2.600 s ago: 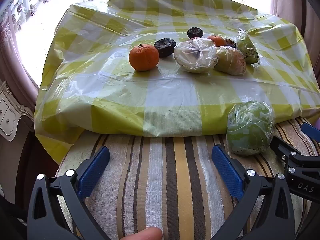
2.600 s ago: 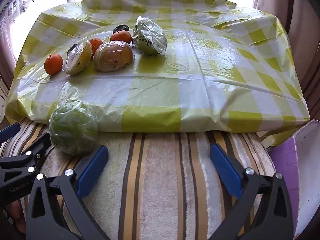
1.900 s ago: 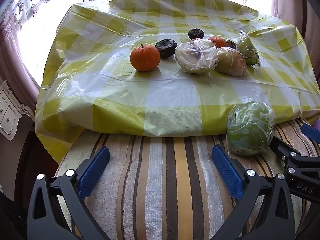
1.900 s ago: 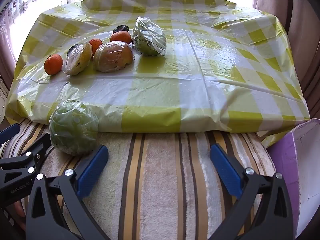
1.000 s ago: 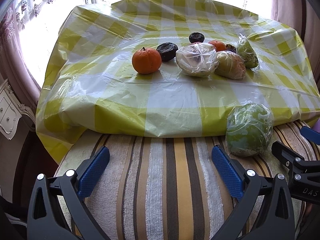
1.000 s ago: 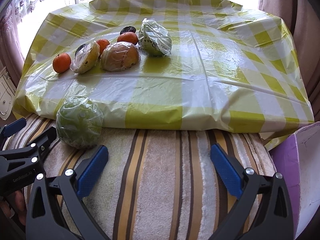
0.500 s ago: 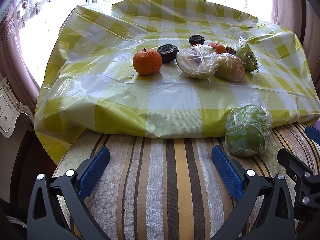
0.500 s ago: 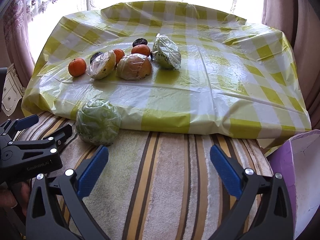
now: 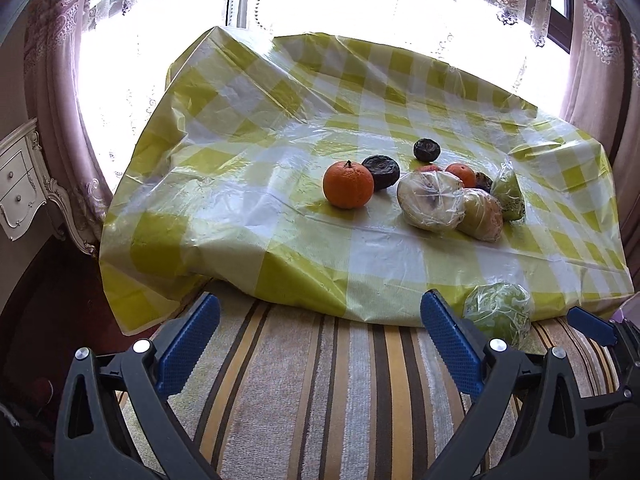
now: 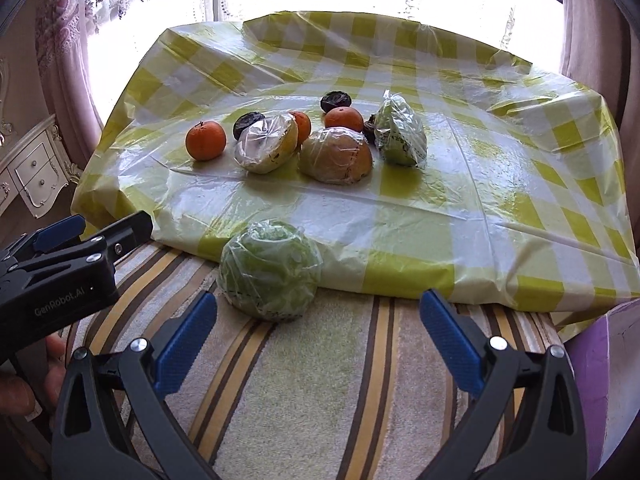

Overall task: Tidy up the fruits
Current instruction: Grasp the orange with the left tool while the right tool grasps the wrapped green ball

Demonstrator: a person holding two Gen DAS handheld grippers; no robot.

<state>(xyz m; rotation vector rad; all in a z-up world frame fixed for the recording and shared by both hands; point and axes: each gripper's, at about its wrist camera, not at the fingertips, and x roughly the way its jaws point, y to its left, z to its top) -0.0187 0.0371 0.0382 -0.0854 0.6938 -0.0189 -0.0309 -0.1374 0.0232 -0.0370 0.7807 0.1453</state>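
Several fruits lie on a yellow-checked plastic cloth [image 9: 240,208]: an orange [image 9: 348,185], dark wrinkled fruits [image 9: 382,166], a wrapped pale half fruit [image 9: 431,201], a wrapped brownish fruit [image 9: 480,216] and a wrapped green piece [image 9: 509,192]. A plastic-wrapped green fruit [image 10: 270,270] sits on the striped towel [image 10: 320,400] at the cloth's front edge; it also shows in the left wrist view [image 9: 498,314]. My left gripper [image 9: 320,344] is open and empty over the towel. My right gripper [image 10: 316,336] is open and empty, just behind the green fruit.
A purple box [image 10: 600,380] stands at the right edge of the towel. A white carved cabinet [image 9: 24,192] stands to the left. Curtains and a bright window are behind the cloth. The left gripper's body [image 10: 60,272] shows at left in the right wrist view.
Both grippers have risen and pulled back, so more of the cloth and window shows. The right gripper has swung left toward the wrapped green fruit. No fruit has moved.
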